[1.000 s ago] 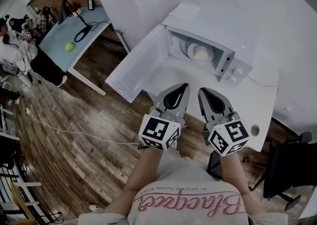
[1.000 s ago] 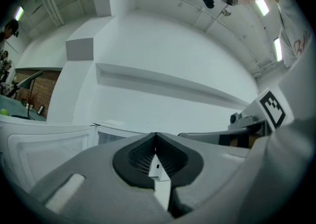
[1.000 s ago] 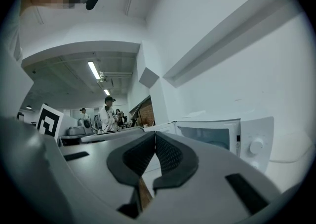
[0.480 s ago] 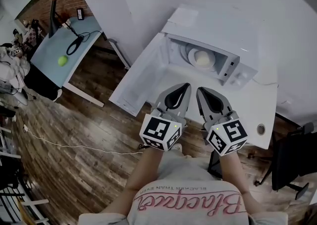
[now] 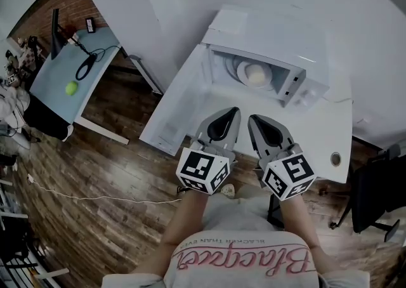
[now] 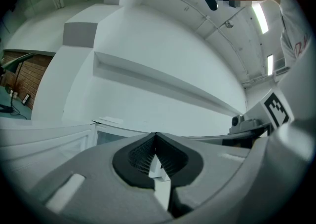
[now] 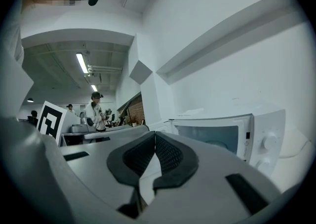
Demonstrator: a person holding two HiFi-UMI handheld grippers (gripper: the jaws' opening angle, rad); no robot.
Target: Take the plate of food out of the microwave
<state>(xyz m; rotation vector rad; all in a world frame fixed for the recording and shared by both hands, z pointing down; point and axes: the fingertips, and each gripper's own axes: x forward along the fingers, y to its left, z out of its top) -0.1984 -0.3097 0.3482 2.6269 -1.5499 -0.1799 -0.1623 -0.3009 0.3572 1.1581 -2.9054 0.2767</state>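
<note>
Fingers on both grippers are pressed together with nothing between them: the left gripper (image 6: 156,136) shows its dark pads meeting at the tips, and so does the right gripper (image 7: 155,134). Over the last second neither pair has opened or moved much. They hang side by side above the near edge of the white counter (image 5: 320,134). What has changed is the framing. The head view has swung a little, so the microwave (image 5: 298,58) now sits more squarely ahead of the fingertips. Its door (image 5: 181,99) is swung fully open, lying ahead and to the left of the left fingers. The plate (image 5: 243,65) with its pale mound of food (image 5: 255,75) has not been touched. It rests inside the cavity, ahead of both pairs of fingers and clear of them. My reading is that this is lining up, not reaching. The way in is open, but the fingers would need to spread before they can take the plate's rim, and the approach into the cavity has not yet begun.
</note>
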